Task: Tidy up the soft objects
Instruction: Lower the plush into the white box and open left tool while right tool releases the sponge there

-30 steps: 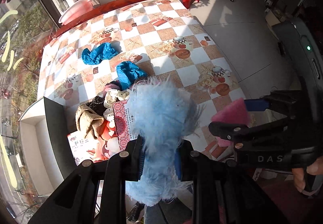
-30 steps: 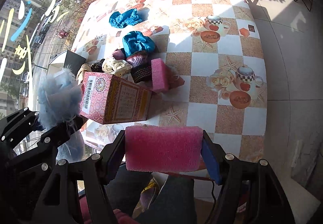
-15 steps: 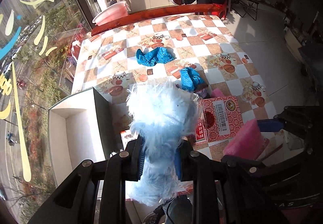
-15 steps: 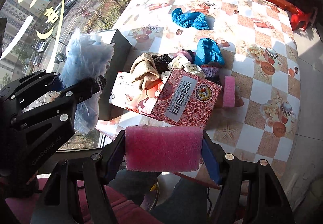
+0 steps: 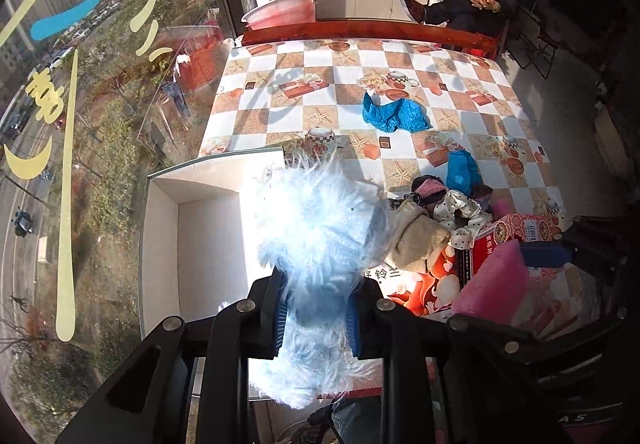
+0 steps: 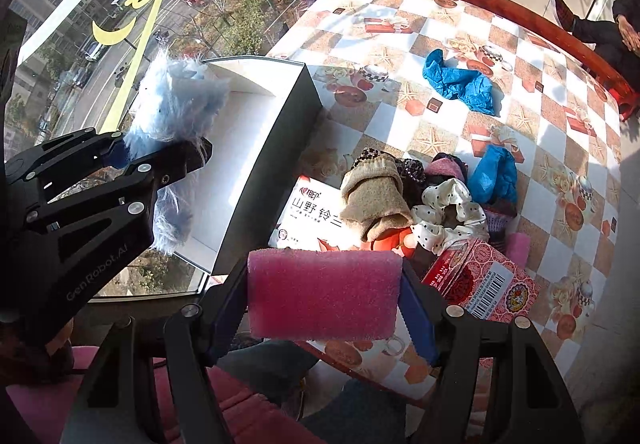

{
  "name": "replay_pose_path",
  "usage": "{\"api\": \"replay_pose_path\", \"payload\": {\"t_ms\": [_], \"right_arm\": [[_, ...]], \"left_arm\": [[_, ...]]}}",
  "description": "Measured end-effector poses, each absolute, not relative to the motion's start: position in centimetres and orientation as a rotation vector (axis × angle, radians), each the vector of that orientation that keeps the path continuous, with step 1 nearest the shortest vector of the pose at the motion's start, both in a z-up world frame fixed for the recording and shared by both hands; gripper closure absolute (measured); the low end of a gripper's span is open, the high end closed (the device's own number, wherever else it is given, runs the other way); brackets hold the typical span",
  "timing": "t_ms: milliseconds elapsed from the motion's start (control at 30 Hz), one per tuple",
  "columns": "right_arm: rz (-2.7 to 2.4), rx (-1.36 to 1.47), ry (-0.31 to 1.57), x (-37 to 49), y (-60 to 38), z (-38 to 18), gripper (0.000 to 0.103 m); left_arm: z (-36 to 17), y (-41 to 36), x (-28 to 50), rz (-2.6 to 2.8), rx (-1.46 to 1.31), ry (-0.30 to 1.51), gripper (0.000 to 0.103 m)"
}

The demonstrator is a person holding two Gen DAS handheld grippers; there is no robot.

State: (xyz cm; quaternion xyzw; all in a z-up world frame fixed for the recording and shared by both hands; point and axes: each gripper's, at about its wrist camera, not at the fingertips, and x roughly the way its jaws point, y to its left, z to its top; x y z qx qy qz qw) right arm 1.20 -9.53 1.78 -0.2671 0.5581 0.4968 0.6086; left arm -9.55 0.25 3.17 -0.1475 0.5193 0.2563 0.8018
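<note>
Now the left gripper [image 5: 316, 318] is squeezed tight on a fluffy blue toy [image 5: 320, 228], held up over the open white box [image 5: 188, 244] at the table's window edge. Just beside it, the right gripper [image 6: 324, 294] stands about half open, both pads pressing the ends of a pink sponge [image 6: 322, 294]. More soft things lie in a pile [image 6: 420, 196] on the checkered table [image 6: 400, 116], just beside the box.

Both grippers have swung sideways along the table's [image 5: 472, 164] near edge toward its window-side corner. The left gripper [image 5: 316, 318], clamping the blue fluff [image 5: 320, 228], now hangs over the open white box [image 5: 200, 212] instead of the pile [image 6: 420, 196]. The right gripper [image 6: 324, 294], with its pink sponge [image 6: 324, 292], followed, now near the box's corner.
</note>
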Motion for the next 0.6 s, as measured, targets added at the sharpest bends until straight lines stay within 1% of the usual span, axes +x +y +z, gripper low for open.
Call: {"api": "replay_pose_path", "payload": {"t_ms": [600], "right_arm": [[1.229, -0.701, 1.323, -2.2, -2.4, 1.4, 0.032]], "left_arm": [[1.7, 6.6, -13.5, 0.63, -0.437, 1.11, 0.077]]}}
